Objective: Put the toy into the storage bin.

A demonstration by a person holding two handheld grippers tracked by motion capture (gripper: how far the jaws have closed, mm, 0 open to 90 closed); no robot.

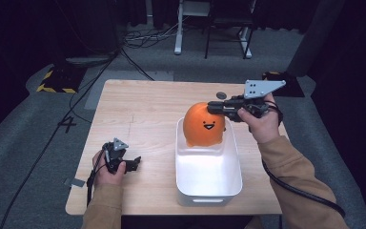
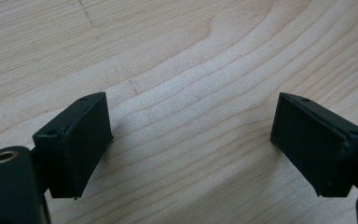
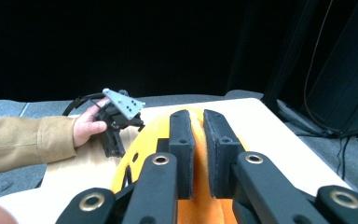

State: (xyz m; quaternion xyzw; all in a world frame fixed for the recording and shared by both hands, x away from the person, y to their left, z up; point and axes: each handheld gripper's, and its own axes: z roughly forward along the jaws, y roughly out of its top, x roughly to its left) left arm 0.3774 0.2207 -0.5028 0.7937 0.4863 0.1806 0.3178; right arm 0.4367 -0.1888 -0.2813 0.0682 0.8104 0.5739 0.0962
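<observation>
So the right gripper (image 1: 213, 107) is pinched onto the top of an orange plush toy (image 1: 203, 125), the round one with a little smiley face on the front. In the right gripper view the two black jaws are squeezed close together with a thin fold of the orange fabric (image 3: 198, 140) caught between the pads, so it's clamped on the toy, not just resting on it. The gripper comes in level from the right side, with the grey three-cornered plate on top and a thick cable trailing back along the tan sleeve (image 1: 293, 167).

The toy hangs at the far end of a white plastic bin (image 1: 209, 193), its lower part dipped inside the rim. Can't tell whether its bottom touches the bin floor. The bin sits on the right half of a light wooden table (image 1: 143, 109), running from mid-table toward the near edge.

The left gripper (image 1: 134, 163) is way over on the near left of the table, well apart from the bin and toy. Its jaws are spread wide with nothing between them, just bare wood grain under them in the left gripper view. It's down low by the tabletop, held in the left hand (image 1: 106, 171).
</observation>
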